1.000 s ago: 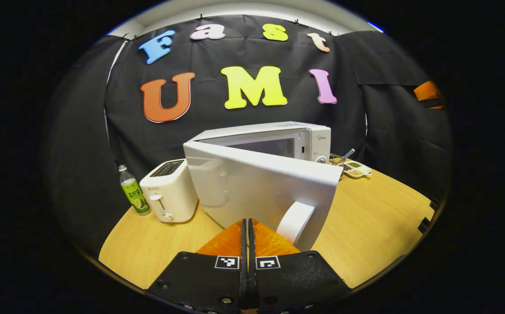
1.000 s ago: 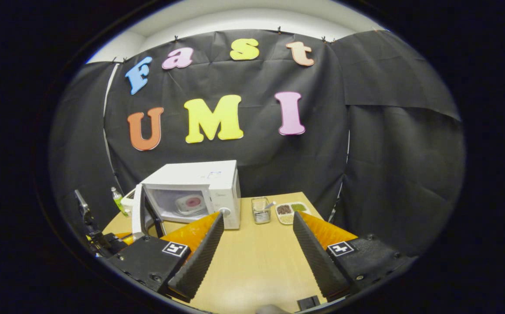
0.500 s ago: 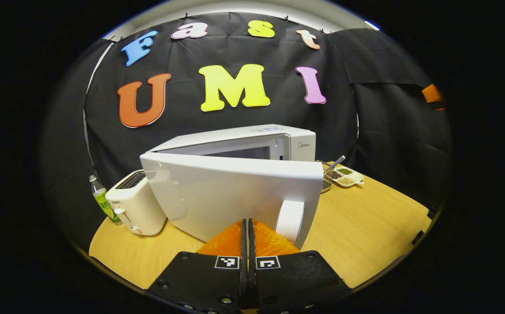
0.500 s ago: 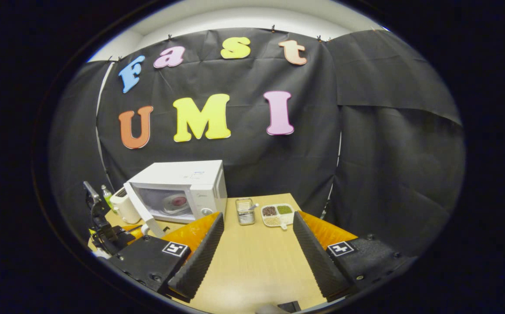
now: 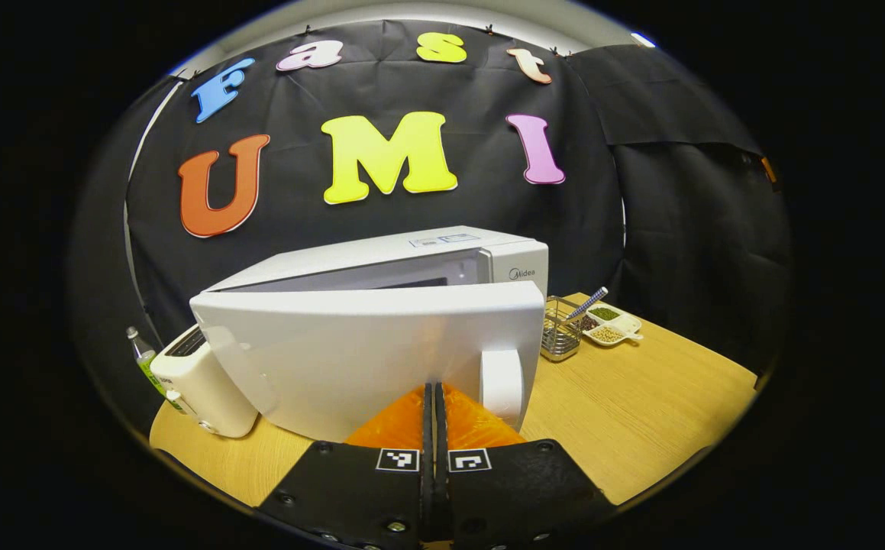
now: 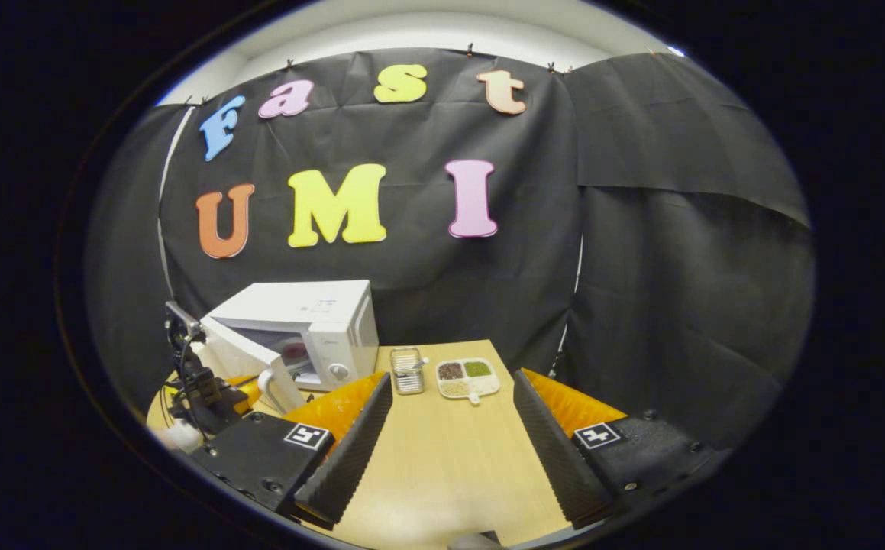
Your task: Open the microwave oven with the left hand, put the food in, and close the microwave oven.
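in the left gripper view my left hand-held gripper sits at the bottom centre, its two fingers pressed flat together with nothing between them, so it is clenched and empty. its tips are against or just short of the outer face of the microwave door; i cannot tell if they touch. the door stands partly open, swung out toward the camera across the middle of the frame, with its white handle just right of my fingers. behind it the microwave oven sits on the desk.

at the lower left of that view a white toaster stands beside the door, and a green-labelled bottle is just behind it. right of the oven i see a wire basket with a utensil poking out, and a divided dish just beyond it.

in the right gripper view my right hand-held gripper is released, fingers spread wide over bare desk at the bottom centre, grasping nothing. the oven stands at middle left, door ajar, and through the gap i make out the food, a reddish patch inside the cavity. the left hand-held gripper appears at the lower left edge, in front of the door.
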Demonstrator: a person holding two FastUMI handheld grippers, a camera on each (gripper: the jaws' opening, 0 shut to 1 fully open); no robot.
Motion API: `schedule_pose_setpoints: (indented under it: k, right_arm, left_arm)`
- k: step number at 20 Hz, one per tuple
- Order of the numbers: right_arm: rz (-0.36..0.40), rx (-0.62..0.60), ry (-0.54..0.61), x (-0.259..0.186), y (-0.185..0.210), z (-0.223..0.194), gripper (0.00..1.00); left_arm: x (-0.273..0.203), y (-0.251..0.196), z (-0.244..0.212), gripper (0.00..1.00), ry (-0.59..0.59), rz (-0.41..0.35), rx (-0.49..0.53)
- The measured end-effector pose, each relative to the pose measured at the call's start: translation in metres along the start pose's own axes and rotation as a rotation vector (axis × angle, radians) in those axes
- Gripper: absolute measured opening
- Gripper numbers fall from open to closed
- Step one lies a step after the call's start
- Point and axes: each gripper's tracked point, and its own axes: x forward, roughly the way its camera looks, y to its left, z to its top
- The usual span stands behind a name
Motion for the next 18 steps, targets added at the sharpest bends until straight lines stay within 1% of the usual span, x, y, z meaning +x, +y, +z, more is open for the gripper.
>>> schedule_pose_setpoints:
  k: [2, 3, 4, 5, 6, 7, 8, 9, 10, 11, 12, 13, 18]
  right_arm:
    - [-0.004, -0.005, 0.013, 0.004, -0.006, -0.002, 1.0]
    - [-0.005, -0.001, 0.017, 0.005, -0.008, -0.002, 0.94]
    - [-0.007, 0.002, 0.017, 0.007, -0.011, -0.002, 1.0]
    - [-0.008, 0.004, 0.018, 0.009, -0.013, 0.0, 0.94]
    - [-0.009, 0.006, 0.02, 0.011, -0.014, 0.0, 1.0]
    - [-0.007, 0.013, 0.02, 0.012, -0.015, 0.001, 1.0]
    - [-0.003, 0.014, 0.025, 0.016, -0.015, 0.001, 0.93]
    - [-0.003, 0.015, 0.03, 0.018, -0.016, 0.001, 1.0]
    - [0.0, 0.015, 0.032, 0.019, -0.017, 0.001, 0.93]
    - [-0.002, 0.015, 0.029, 0.02, -0.018, 0.003, 1.0]
    - [-0.004, 0.011, 0.031, 0.022, -0.02, 0.004, 1.0]
    - [-0.005, 0.011, 0.03, 0.023, -0.021, 0.004, 0.93]
    - [-0.022, 0.004, 0.042, 0.029, -0.029, 0.003, 0.93]
  left_arm:
    - [0.01, -0.003, 0.002, 0.0, 0.0, 0.002, 0.004]
    - [0.016, -0.004, 0.002, 0.0, -0.001, 0.004, 0.004]
    - [0.022, -0.005, 0.004, 0.0, -0.003, 0.005, 0.004]
    - [0.028, -0.006, 0.006, 0.0, -0.002, 0.006, 0.001]
    - [0.033, -0.007, 0.007, 0.0, -0.002, 0.006, -0.002]
    - [0.04, -0.008, 0.008, 0.0, -0.004, 0.005, -0.004]
    - [0.045, -0.008, 0.01, 0.0, -0.005, 0.006, -0.004]
    - [0.046, -0.009, 0.014, 0.0, -0.009, 0.008, -0.002]
    - [0.05, -0.01, 0.015, 0.0, -0.008, 0.009, -0.005]
    - [0.057, -0.011, 0.016, 0.0, -0.009, 0.009, -0.01]
    - [0.061, -0.012, 0.017, 0.0, -0.009, 0.012, -0.014]
    - [0.066, -0.012, 0.018, 0.0, -0.009, 0.015, -0.014]
    - [0.079, -0.01, 0.018, 0.0, 0.001, 0.029, -0.021]
